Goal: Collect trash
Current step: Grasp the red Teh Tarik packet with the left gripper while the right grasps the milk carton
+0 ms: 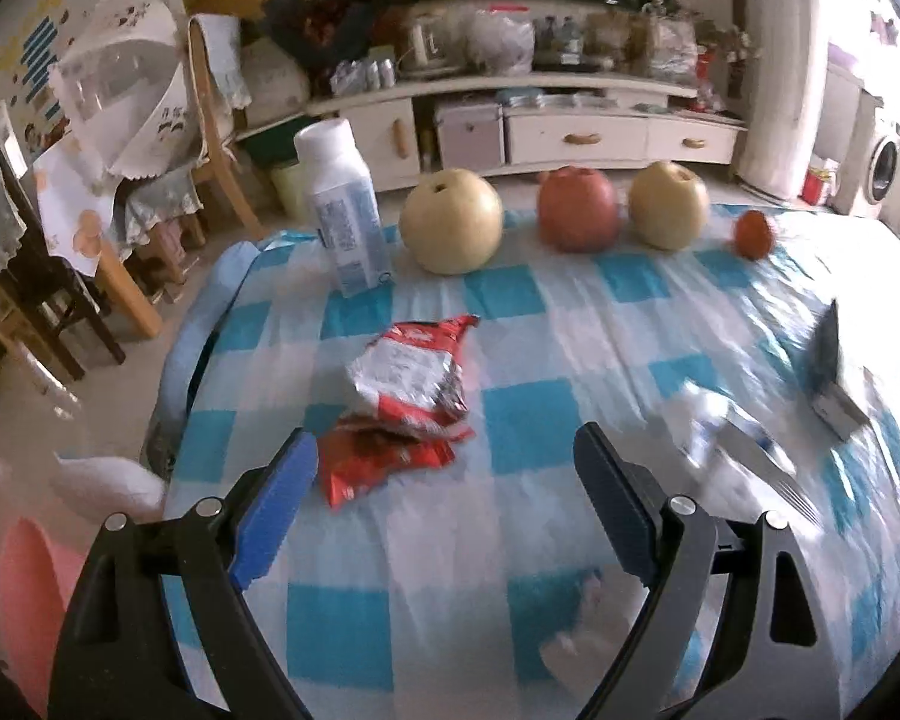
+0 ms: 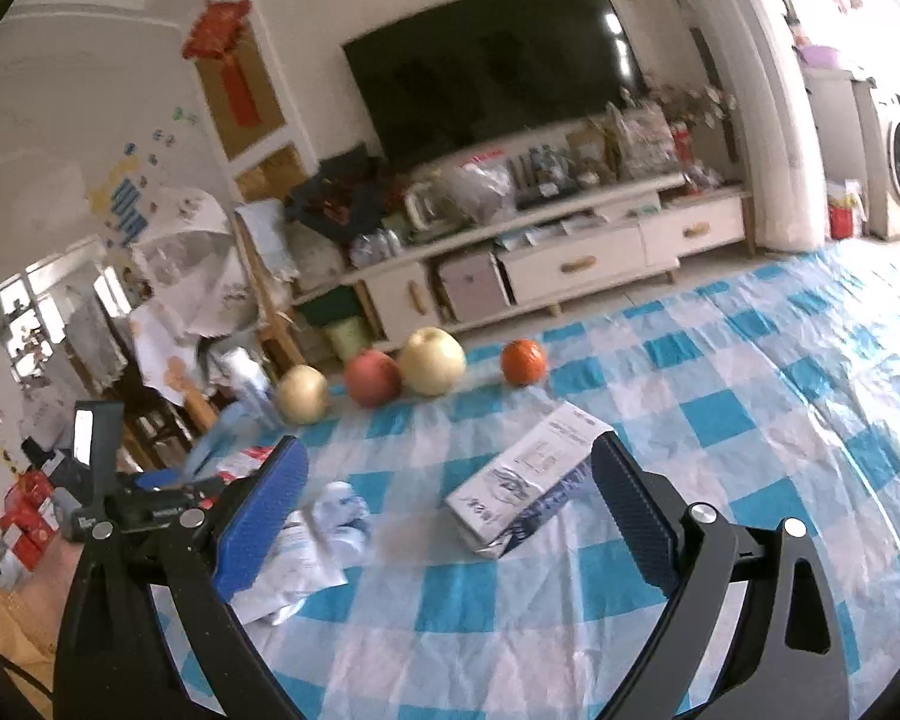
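A crumpled red and silver snack wrapper (image 1: pixel 405 405) lies on the blue and white checked tablecloth (image 1: pixel 510 300), just beyond my left gripper (image 1: pixel 447 447), which is open with nothing between its blue pads. A crumpled white and blue wrapper (image 1: pixel 726 441) lies to its right, blurred; the right wrist view shows this crumpled wrapper (image 2: pixel 324 546) by my left finger. A flattened white and blue carton (image 2: pixel 531 489) lies between the tips of my right gripper (image 2: pixel 450 459), which is open and not touching it. The carton (image 1: pixel 831 372) shows at the left view's right edge.
Along the table's far edge stand a white bottle (image 1: pixel 342 210), two yellow pears (image 1: pixel 453 219), a red apple (image 1: pixel 579 210) and a small orange (image 1: pixel 755 234). Wooden chairs (image 1: pixel 210 120) and a TV cabinet (image 1: pixel 570 126) lie beyond. The other gripper's body (image 2: pixel 99 480) shows at left.
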`<state>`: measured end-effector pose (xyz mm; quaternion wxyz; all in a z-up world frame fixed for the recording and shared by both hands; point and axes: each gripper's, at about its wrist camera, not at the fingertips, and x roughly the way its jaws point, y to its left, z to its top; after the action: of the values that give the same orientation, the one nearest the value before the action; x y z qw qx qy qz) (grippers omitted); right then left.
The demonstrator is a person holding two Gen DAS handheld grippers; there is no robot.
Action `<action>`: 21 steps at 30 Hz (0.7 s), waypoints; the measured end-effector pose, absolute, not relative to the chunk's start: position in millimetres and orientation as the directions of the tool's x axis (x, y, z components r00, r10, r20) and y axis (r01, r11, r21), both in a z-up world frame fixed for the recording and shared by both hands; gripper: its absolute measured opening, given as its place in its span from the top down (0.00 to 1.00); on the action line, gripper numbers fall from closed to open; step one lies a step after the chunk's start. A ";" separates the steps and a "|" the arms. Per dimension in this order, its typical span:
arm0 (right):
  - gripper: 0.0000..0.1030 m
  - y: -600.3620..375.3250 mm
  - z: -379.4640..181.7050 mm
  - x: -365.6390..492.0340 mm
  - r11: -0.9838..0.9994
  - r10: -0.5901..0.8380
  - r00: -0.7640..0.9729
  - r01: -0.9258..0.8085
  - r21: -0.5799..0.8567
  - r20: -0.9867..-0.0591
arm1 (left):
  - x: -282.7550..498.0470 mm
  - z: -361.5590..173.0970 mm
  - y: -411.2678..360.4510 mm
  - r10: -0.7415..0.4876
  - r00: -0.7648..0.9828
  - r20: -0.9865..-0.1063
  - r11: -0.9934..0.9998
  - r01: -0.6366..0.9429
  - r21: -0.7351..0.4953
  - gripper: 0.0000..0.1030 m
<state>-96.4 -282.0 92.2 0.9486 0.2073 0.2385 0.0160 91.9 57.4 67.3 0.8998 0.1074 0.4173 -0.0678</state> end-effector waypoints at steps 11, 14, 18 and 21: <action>0.09 -281.7 32.8 -23.2 0.879 0.023 0.759 0.295 0.375 -0.651 | 145.3 34.0 63.8 0.026 0.580 -0.814 0.971 0.178 0.158 0.15; 0.09 -278.1 20.5 -8.3 0.872 0.053 0.738 0.295 0.392 -0.673 | 152.3 27.7 62.1 0.035 0.569 -0.821 0.969 0.183 0.168 0.17; 0.09 -276.2 11.7 8.1 0.875 0.054 0.718 0.301 0.380 -0.694 | 158.7 19.0 61.7 0.060 0.546 -0.836 0.968 0.174 0.183 0.37; 0.09 -272.0 6.0 19.7 0.888 0.041 0.691 0.307 0.343 -0.722 | 159.0 17.5 63.6 0.050 0.552 -0.833 0.972 0.165 0.167 0.39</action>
<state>19.7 -272.0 6.0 0.8915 0.2249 0.3862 -0.0745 159.0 63.6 17.5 0.8735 0.1134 0.4723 -0.0330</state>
